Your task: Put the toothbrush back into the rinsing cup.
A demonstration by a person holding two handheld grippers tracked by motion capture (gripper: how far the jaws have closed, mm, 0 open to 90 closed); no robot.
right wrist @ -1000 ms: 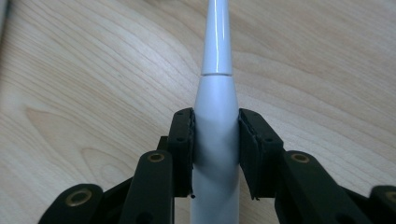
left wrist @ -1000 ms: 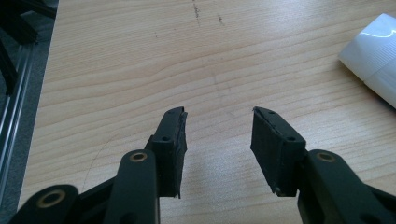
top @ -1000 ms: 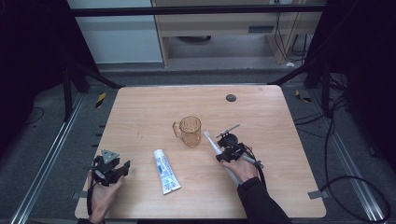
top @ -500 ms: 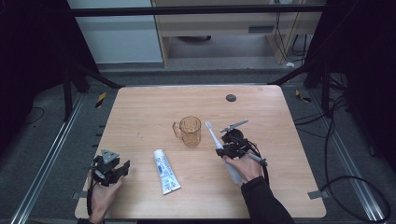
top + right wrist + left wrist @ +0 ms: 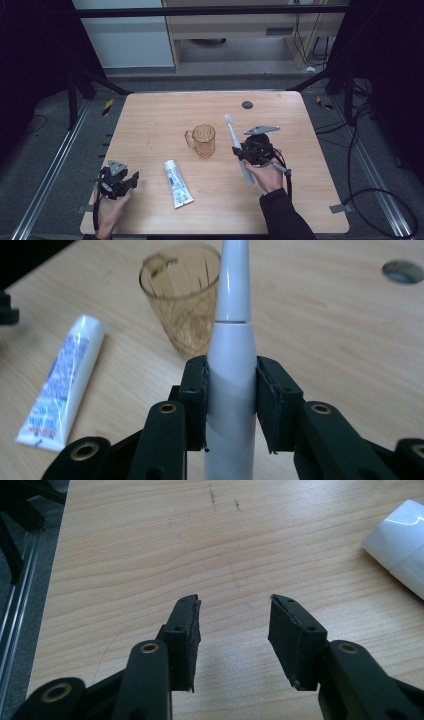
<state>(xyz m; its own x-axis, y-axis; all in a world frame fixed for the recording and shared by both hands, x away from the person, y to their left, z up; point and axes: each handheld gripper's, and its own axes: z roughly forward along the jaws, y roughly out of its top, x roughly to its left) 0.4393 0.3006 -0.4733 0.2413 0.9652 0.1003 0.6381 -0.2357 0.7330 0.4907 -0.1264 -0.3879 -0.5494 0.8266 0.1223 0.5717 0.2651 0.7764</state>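
My right gripper is shut on a white electric toothbrush, held above the table to the right of the amber glass mug. The brush head points away from the person. A white toothpaste tube lies flat in front of the mug. My left gripper stands open over bare wood at the front left corner, nothing between its jaws. The tube's cap end lies off to that gripper's right.
The wooden table has a dark round hole near its far right. Metal rails run along the floor on both sides. A cable trails from the right gripper over the person's sleeve.
My right gripper has lifted the toothbrush and swung it more upright, head pointing away, moving slightly farther from the person. The left gripper has stayed in place.
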